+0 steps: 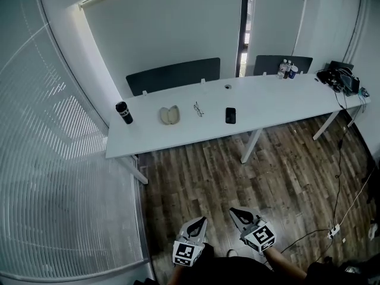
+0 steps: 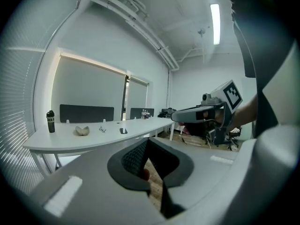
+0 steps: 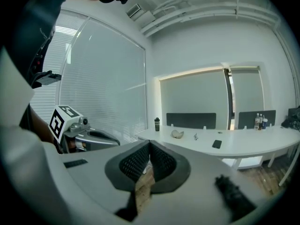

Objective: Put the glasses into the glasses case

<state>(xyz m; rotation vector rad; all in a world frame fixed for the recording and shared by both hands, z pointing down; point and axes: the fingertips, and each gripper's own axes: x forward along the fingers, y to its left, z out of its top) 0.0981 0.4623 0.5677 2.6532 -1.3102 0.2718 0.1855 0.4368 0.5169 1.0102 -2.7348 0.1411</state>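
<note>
Both grippers are hanging low over the wood floor (image 1: 285, 159), well back from the long white worktop (image 1: 273, 108).

- Left gripper (image 1: 196, 227): jaws are pressing together at the tips, and its own view shows nothing between them.
- Right gripper (image 1: 241, 217): jaws are likewise pressing together, empty.
- Both are pointing forward toward the worktop, side by side and near each other.

The glasses (image 1: 198, 108) are lying on the worktop, untouched, between the glasses case (image 1: 170, 116) and a dark phone (image 1: 230, 116). The case is sitting open just to the left of the glasses, its two halves side by side. A black tumbler (image 1: 124, 112) is standing further left, near the worktop's end. Bottles (image 1: 287, 69) and a tangle of gear (image 1: 338, 79) are sitting far to the right.

Relation that matters: the glasses are lying straight ahead of the jaws and well apart from them. In the head view they are almost in line with the left gripper, with the right gripper offset toward the phone. The glasses appear to be running near-to-far with a slight slant, though they are too small here to be sure.

Judgement: the task is not yet begun. Neither gripper is meaningfully nearer. Both sets of jaws will need spreading before any pick.
</note>
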